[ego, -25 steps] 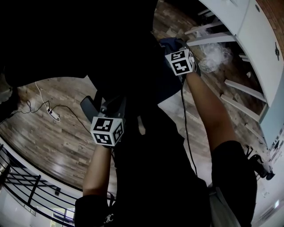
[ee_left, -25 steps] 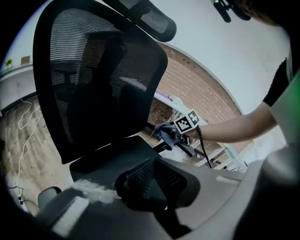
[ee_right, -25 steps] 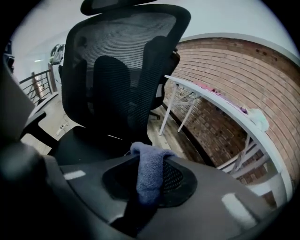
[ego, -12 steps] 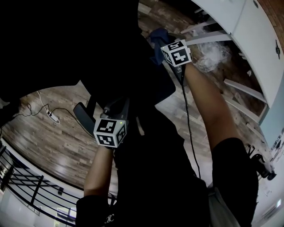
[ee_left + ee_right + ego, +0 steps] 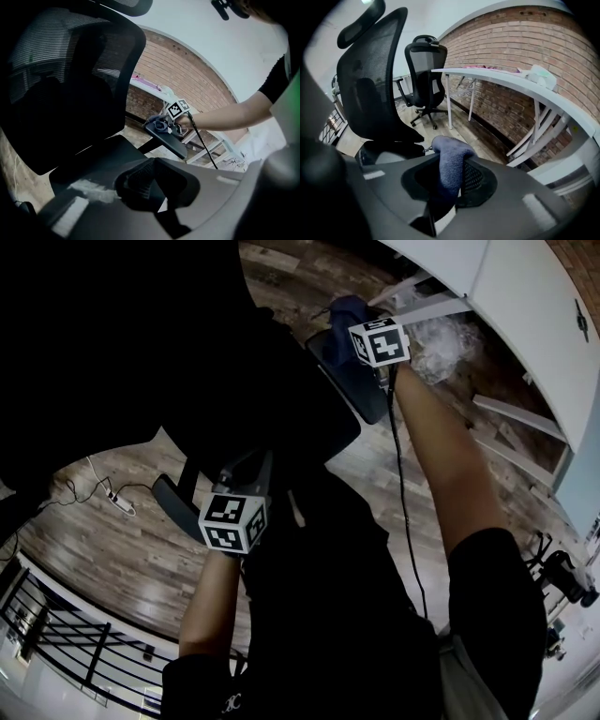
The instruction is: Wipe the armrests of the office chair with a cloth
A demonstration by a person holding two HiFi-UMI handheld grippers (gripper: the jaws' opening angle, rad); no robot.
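The black office chair (image 5: 141,343) fills the upper left of the head view. My right gripper (image 5: 362,321) is shut on a blue cloth (image 5: 344,307), which lies on the far end of the chair's right armrest (image 5: 352,392). In the right gripper view the cloth (image 5: 451,161) hangs between that gripper's (image 5: 450,180) jaws. The left gripper view shows the same armrest (image 5: 168,143), the cloth (image 5: 158,123) and the mesh back (image 5: 70,61). My left gripper (image 5: 246,471) is shut on nothing, hovering near the seat beside the left armrest (image 5: 172,504); its jaws (image 5: 152,180) meet.
A white desk (image 5: 525,296) on slanted legs stands right beyond the armrest, against a brick wall (image 5: 534,42). A crumpled plastic bag (image 5: 442,341) lies under it. A second office chair (image 5: 424,70) stands farther off. A power strip (image 5: 123,506) with cable lies on the wood floor; a railing (image 5: 56,643) runs lower left.
My right gripper has slid the cloth forward toward the far end of the right armrest. The left gripper has stayed about where it was.
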